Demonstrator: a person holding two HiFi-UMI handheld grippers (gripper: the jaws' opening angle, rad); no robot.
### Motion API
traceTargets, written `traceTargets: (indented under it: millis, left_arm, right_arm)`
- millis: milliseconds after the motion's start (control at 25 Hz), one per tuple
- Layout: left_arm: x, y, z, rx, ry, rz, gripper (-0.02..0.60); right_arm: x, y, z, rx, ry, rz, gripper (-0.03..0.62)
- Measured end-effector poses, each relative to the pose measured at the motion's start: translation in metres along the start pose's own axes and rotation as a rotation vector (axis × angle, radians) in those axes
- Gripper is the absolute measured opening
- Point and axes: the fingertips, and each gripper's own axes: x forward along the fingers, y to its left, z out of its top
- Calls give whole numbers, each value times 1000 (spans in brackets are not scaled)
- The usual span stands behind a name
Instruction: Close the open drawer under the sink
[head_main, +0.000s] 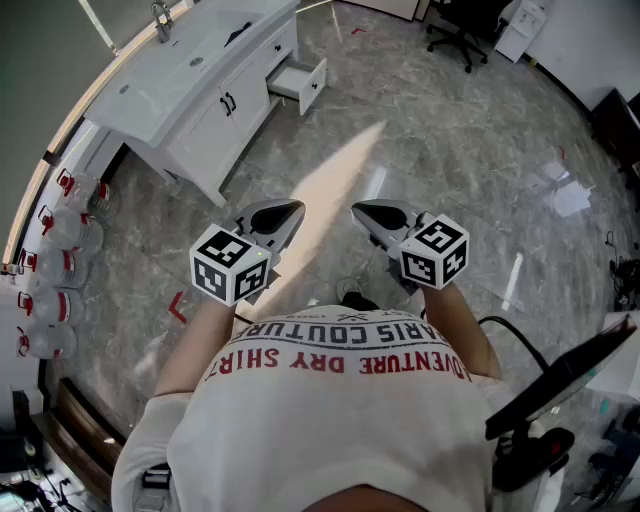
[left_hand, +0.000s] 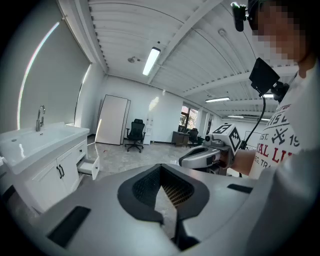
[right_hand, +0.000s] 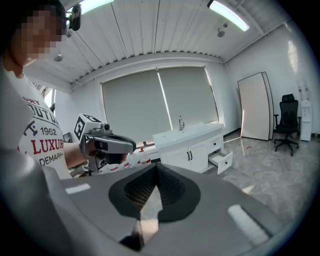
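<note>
A white vanity with a sink and faucet stands at the far left of the head view. Its lower side drawer is pulled out; it also shows as the drawer and the drawer. Both grippers hover at chest height, well short of the vanity, over the marble floor. My left gripper is shut with nothing in it. My right gripper is shut and empty too. The two point toward each other, a hand's width apart.
Large water bottles line the wall left of the vanity. A black office chair stands at the far end beside a leaning white board. A black screen on a stand is at my right. Cables lie on the floor near my feet.
</note>
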Motion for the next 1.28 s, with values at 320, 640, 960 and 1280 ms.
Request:
traceTargets:
  millis: [320, 640, 960, 1280]
  left_arm:
    - [0, -7, -1, 3, 0, -5, 2]
    - [4, -7, -4, -3, 7, -12, 2]
    - [4, -7, -10, -11, 15, -12, 2]
    - [14, -7, -14, -18, 24, -18, 2]
  right_arm:
    - [-4, 4, -4, 3, -5, 1, 2]
    - [-3, 2, -9, 2, 7, 2, 0]
    - [0, 4, -13, 11, 6, 17, 2]
    - [1, 0, -14, 28, -15, 38, 2]
